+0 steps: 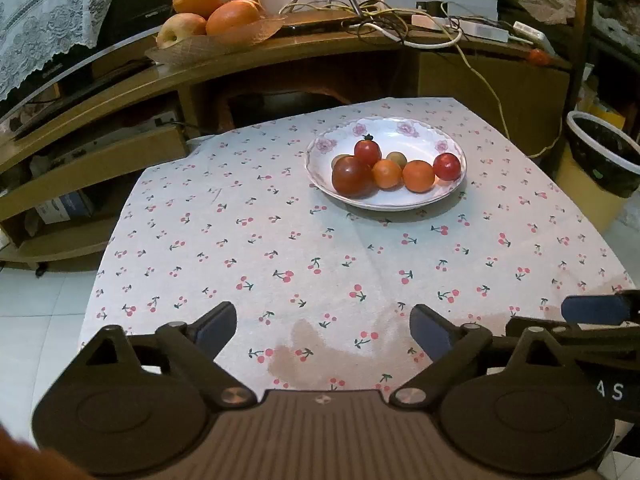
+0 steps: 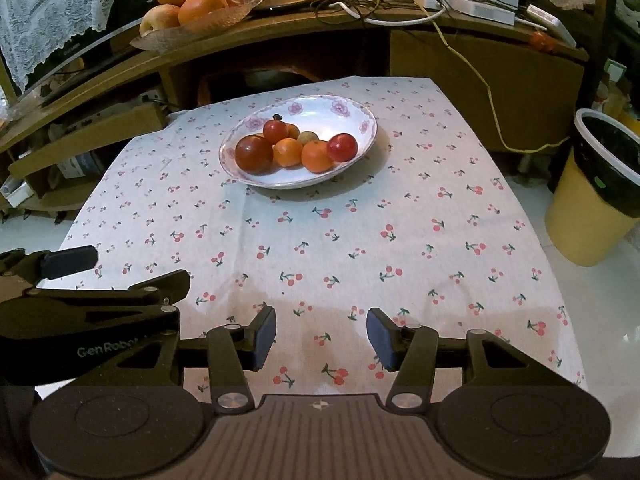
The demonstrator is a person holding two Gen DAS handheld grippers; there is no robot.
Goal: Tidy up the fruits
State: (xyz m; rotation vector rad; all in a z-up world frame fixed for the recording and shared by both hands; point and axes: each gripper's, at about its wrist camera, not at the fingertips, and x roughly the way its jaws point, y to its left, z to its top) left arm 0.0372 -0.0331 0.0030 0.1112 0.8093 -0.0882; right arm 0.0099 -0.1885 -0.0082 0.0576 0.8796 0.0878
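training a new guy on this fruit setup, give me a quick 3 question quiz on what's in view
1. True or false: the left gripper and the right gripper are both open and hold nothing.
2. Multiple choice: where are the small fruits gathered? A) loose on the tablecloth B) in the flowered plate C) in the yellow bin
3. Short answer: which fruit in the plate is the largest and darkest, and on which side of the pile does it lie in the left wrist view?

Key
1. True.
2. B.
3. The dark red fruit, at the left end of the pile, touching an orange fruit.
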